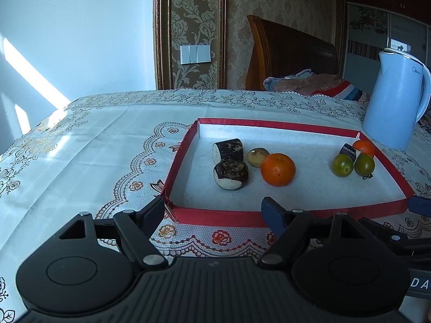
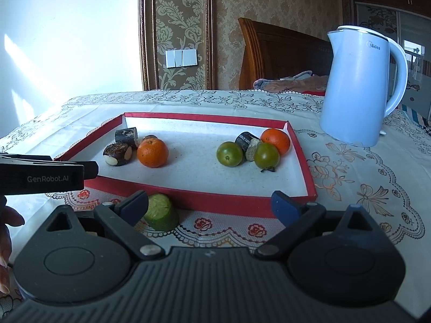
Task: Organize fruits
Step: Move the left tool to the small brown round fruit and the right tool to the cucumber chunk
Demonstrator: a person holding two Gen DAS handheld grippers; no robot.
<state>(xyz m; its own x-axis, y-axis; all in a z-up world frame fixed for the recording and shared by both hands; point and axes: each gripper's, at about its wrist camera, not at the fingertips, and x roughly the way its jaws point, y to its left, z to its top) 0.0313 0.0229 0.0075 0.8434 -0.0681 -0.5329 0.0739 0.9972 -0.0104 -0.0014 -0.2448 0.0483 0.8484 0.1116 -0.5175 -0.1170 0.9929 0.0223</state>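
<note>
Green fruit piece lying just ahead of the right hand-held gripper [image 2: 210,204]

Its jaws are standing wide and empty; the cut green piece [image 2: 161,212] is sitting on the worktop outside the red tray [image 2: 215,196], beside the left fingertip, cut face tilting up; nearer than the left hand-held gripper [image 1: 215,210], also wide.

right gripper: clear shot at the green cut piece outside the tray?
Probably yes. The green cut piece lies on the tablecloth before the red tray, beside the open right gripper's left finger, nothing covering it; a small shift left should centre it.
</note>
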